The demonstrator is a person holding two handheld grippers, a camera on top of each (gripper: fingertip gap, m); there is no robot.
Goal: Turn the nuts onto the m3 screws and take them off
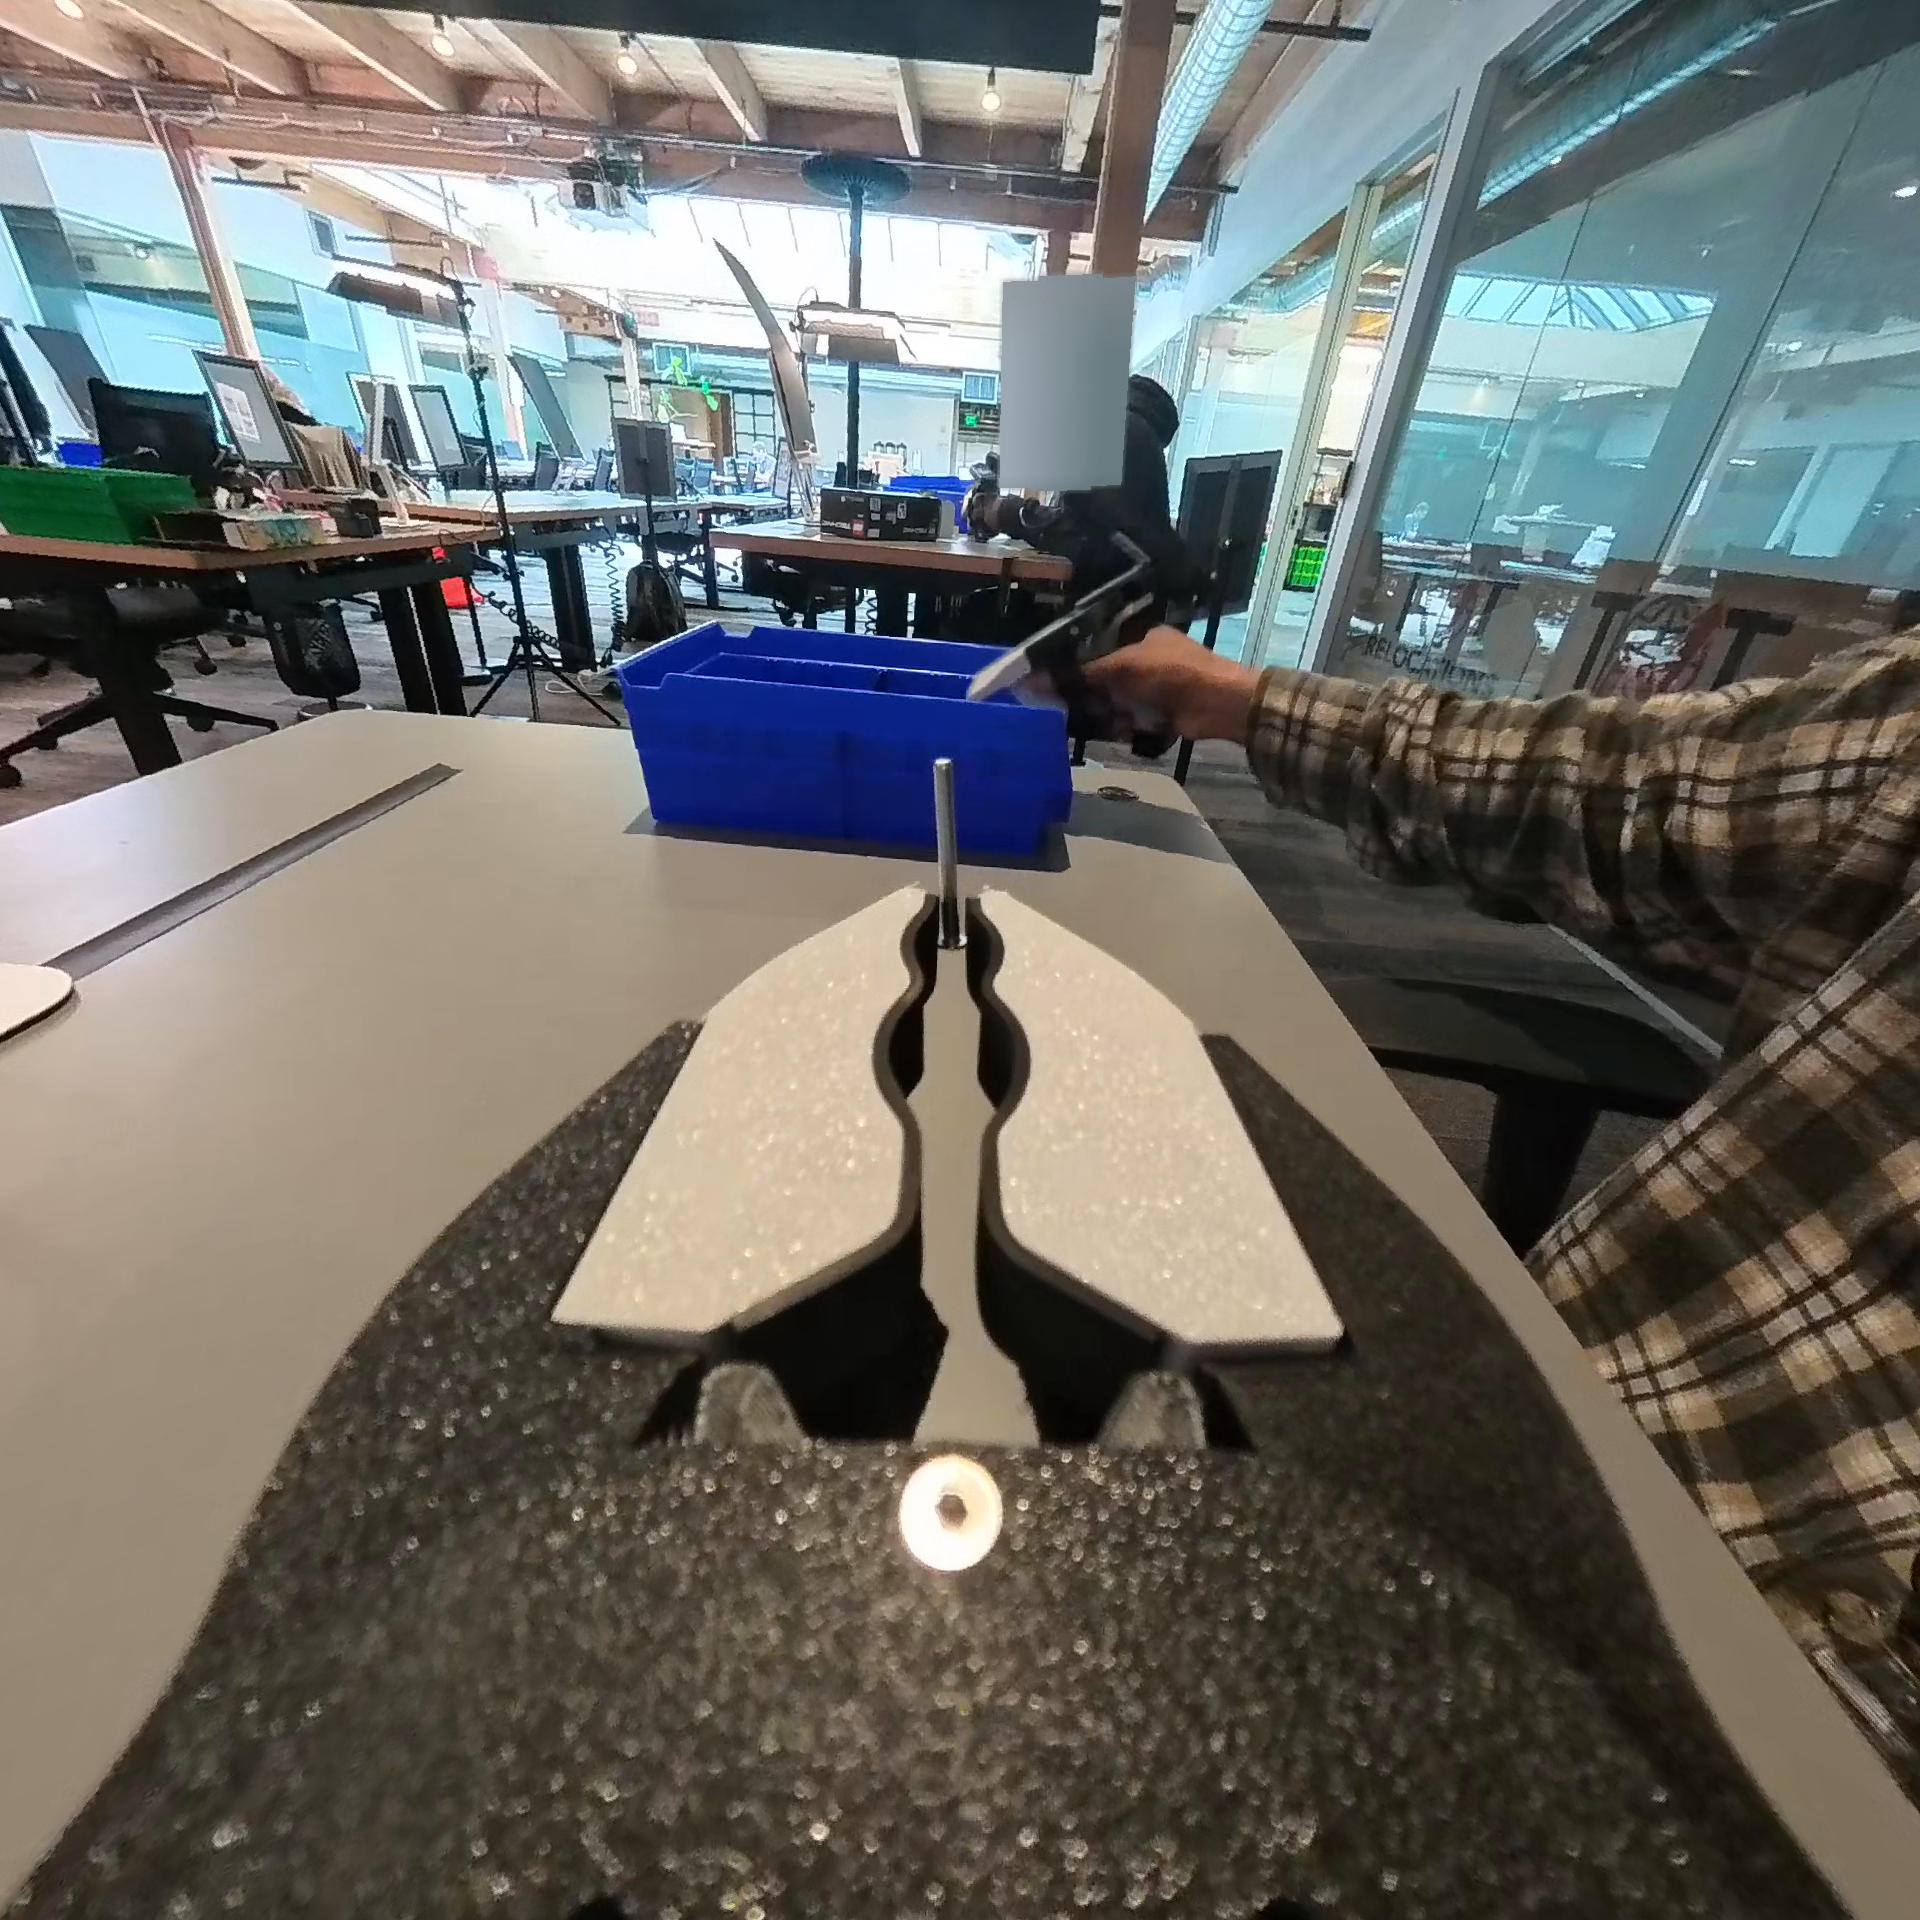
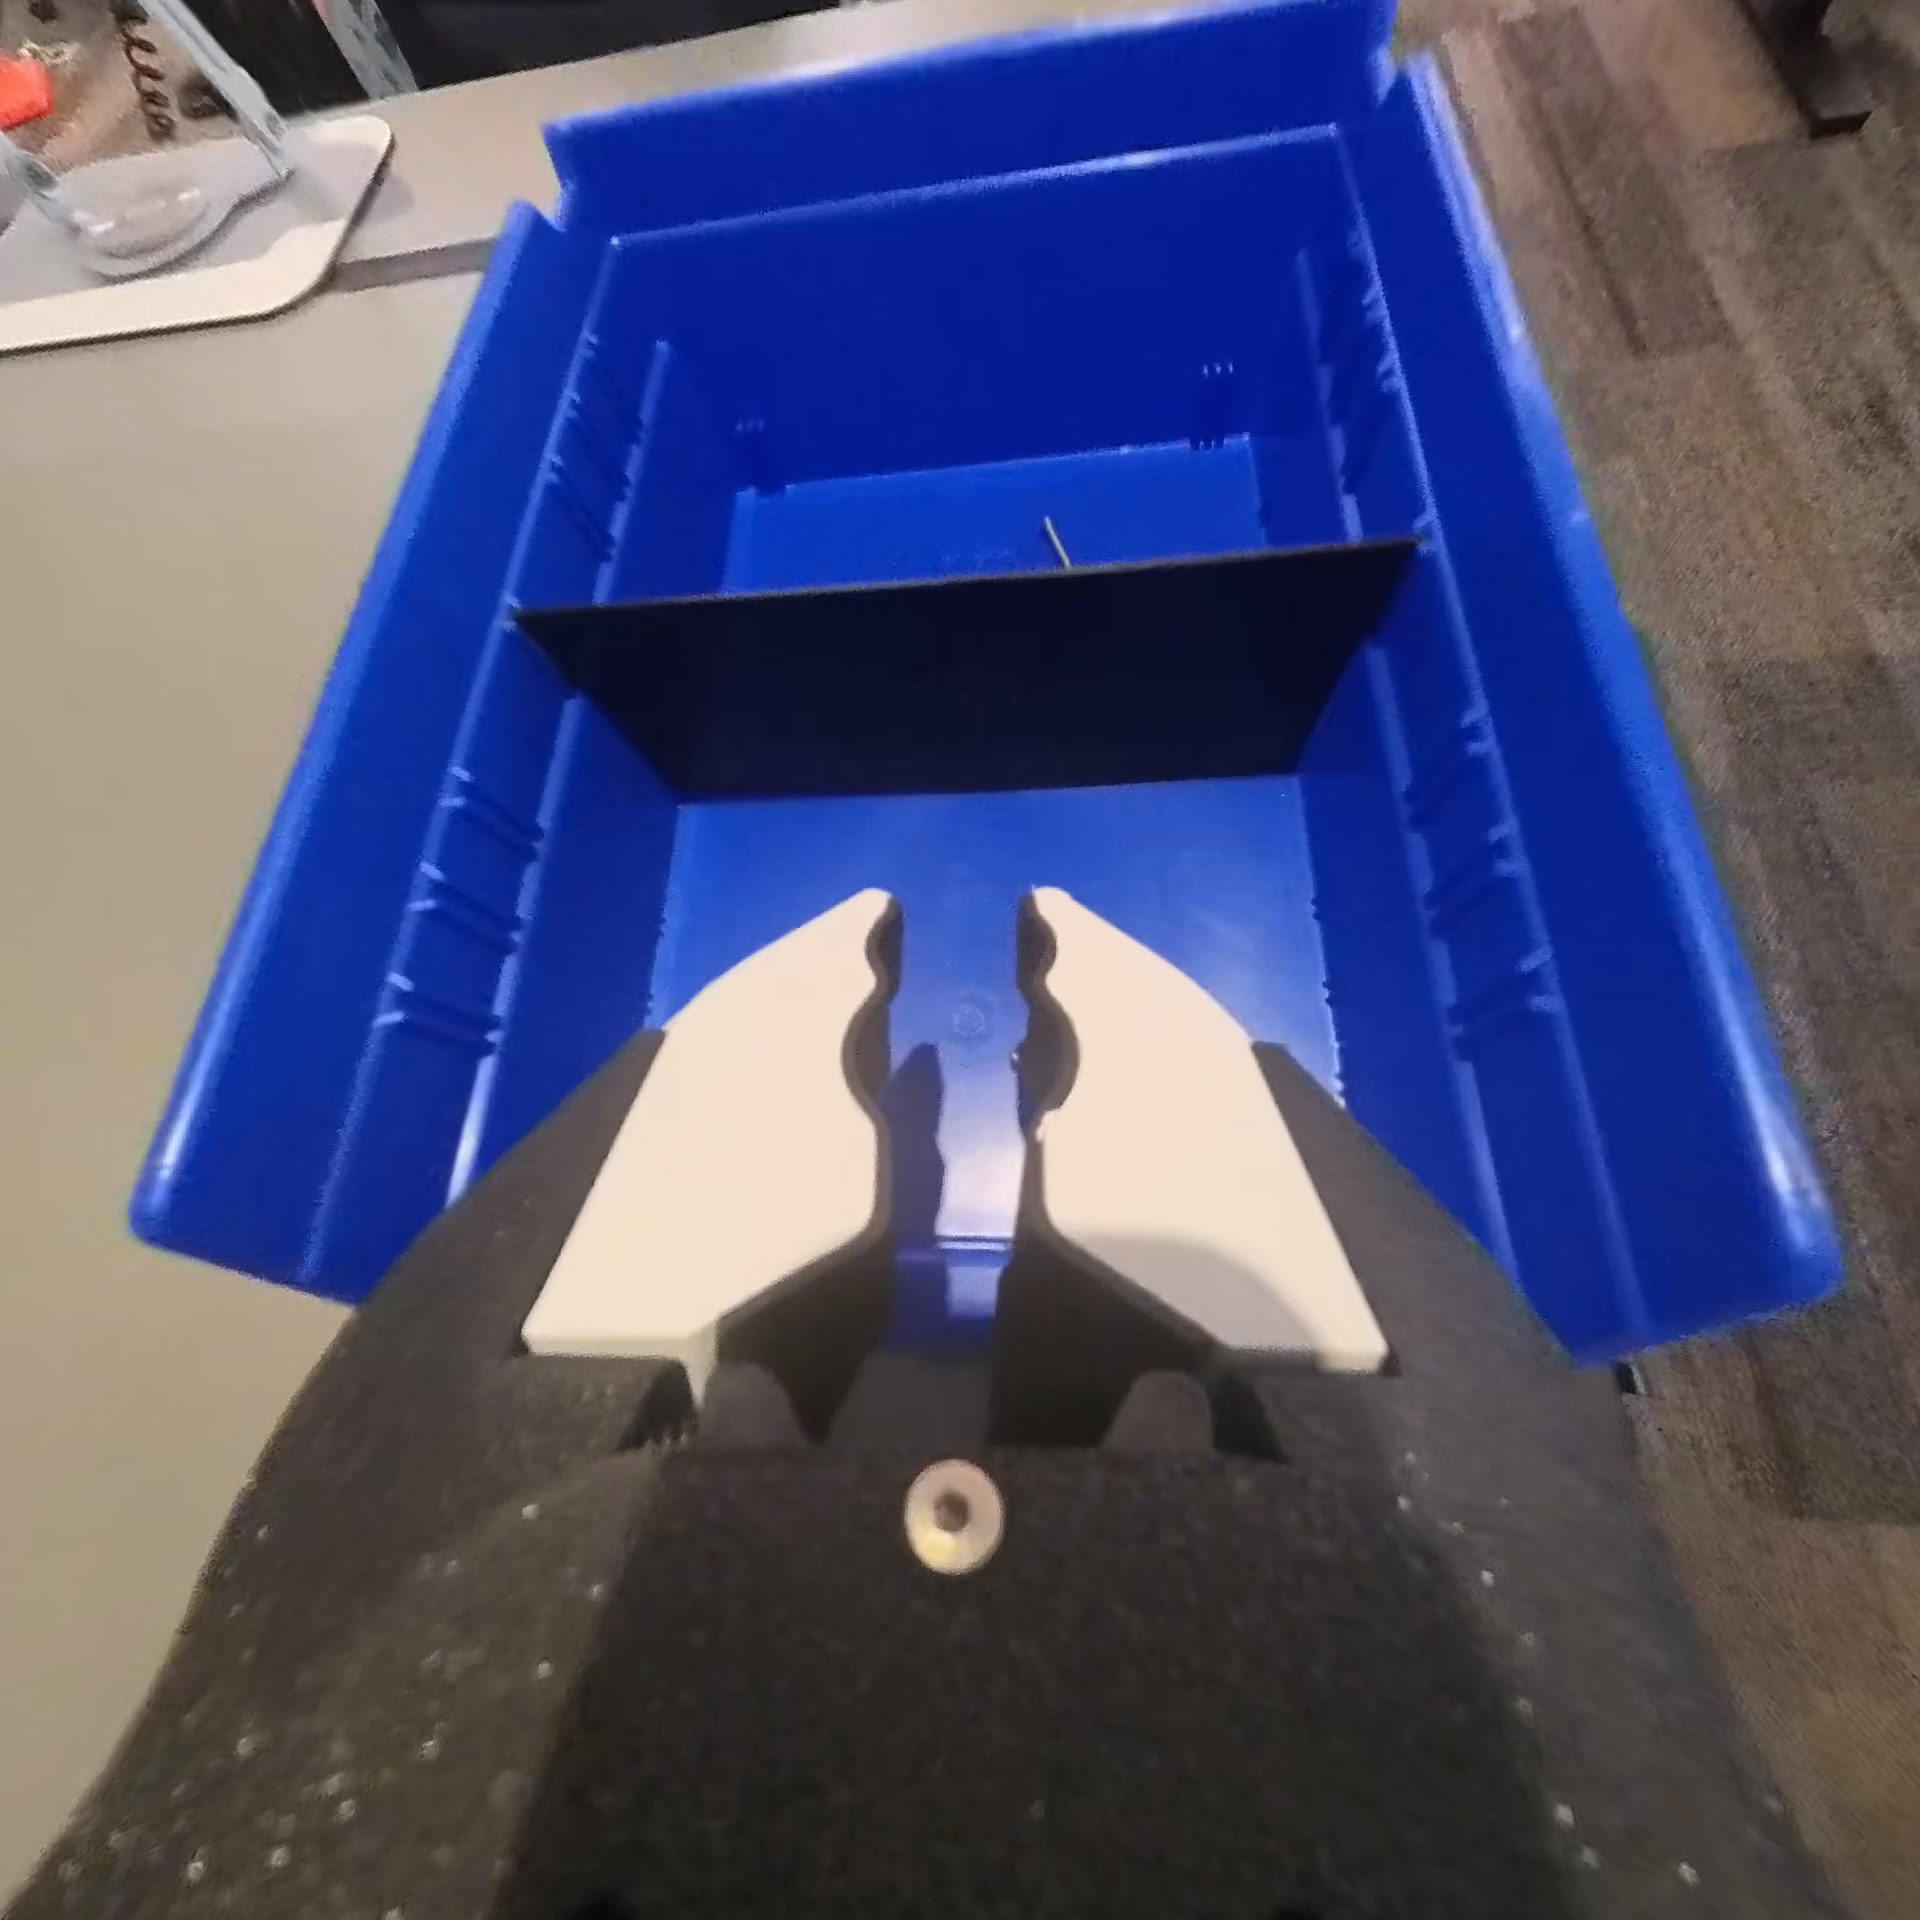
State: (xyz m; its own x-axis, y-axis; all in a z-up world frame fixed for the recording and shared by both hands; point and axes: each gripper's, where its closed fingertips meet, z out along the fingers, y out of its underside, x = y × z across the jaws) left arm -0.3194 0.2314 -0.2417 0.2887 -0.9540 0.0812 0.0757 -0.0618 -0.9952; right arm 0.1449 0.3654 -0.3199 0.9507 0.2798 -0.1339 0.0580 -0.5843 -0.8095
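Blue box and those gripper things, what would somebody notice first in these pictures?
Probably the bright blue bin at the table's far edge, split by a dark divider, with the right gripper open above its near compartment. Next, the thin silver screw standing upright, pinched at the tips of the left gripper. A plaid sleeve reaches towards the bin from the right.

I see a grey table (image 1: 364, 1039) with a dark slot (image 1: 260, 868) running across its left part. A white tray (image 2: 208, 270) sits at its far left. Beyond are desks (image 1: 239, 545), monitors (image 1: 145, 426), a tripod (image 1: 509, 582) and a glass wall (image 1: 1662, 416) on the right.
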